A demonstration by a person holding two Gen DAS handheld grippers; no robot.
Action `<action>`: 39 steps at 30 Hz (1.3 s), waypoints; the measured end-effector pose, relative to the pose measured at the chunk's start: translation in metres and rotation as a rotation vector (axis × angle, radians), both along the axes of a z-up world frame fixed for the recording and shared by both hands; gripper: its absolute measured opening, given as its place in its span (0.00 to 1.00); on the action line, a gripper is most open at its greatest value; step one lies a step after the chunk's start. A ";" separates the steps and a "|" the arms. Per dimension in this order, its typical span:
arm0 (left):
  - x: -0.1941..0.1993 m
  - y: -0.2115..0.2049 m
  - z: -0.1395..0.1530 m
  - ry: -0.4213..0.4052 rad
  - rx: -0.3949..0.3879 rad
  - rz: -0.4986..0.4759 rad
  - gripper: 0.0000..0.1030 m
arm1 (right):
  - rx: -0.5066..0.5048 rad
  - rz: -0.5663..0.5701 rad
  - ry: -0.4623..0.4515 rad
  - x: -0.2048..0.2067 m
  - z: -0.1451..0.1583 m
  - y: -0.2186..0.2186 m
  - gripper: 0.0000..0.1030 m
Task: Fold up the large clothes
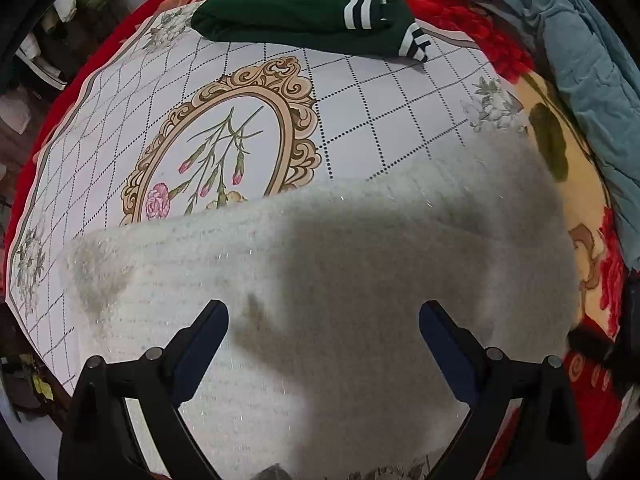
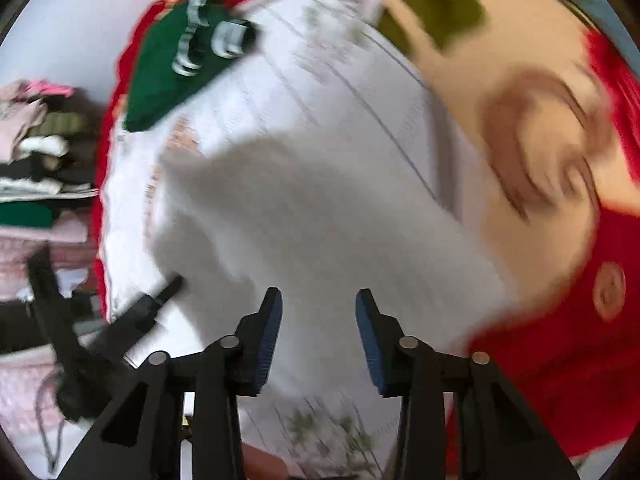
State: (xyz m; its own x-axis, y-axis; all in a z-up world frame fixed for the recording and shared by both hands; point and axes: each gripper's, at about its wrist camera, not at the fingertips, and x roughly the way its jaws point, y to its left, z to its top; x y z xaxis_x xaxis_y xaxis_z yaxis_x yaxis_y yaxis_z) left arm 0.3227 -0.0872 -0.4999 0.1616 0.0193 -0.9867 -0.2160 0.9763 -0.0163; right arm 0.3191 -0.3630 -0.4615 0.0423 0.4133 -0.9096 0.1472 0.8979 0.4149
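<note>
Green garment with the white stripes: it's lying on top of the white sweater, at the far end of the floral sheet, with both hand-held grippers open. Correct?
Not quite. The green garment lies apart from the white sweater, with bare floral sheet between them, as the left wrist view shows. The rest holds: it is at the sheet's far end, and the left hand-held gripper and right hand-held gripper are both open.

Bright, fisheye-warped views; right wrist motion-blurred, broad shadow on white sweater (image 1: 320, 280).
</note>
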 end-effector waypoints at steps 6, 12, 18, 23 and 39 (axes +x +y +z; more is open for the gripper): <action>0.008 0.011 -0.021 0.026 0.043 0.029 0.95 | 0.026 0.017 -0.005 0.098 -0.052 0.048 0.31; 0.012 0.009 -0.023 0.040 0.051 0.036 0.95 | -0.081 0.100 0.110 0.149 -0.121 0.093 0.28; 0.015 0.006 -0.024 0.042 0.072 0.045 0.95 | 0.040 0.105 0.040 0.149 -0.066 0.065 0.41; 0.026 0.007 -0.055 0.036 0.099 0.084 1.00 | 0.144 0.067 0.005 0.139 -0.021 0.032 0.52; -0.040 0.080 -0.008 -0.005 0.055 0.290 1.00 | 0.124 0.274 0.238 0.127 -0.115 0.119 0.46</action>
State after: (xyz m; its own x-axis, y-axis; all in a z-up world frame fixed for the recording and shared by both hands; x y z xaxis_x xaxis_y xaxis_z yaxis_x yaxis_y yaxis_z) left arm 0.2830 -0.0072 -0.5082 0.1460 0.1183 -0.9822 -0.4865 0.8731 0.0329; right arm 0.4458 -0.2439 -0.5765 -0.2914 0.4872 -0.8232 0.0144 0.8627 0.5055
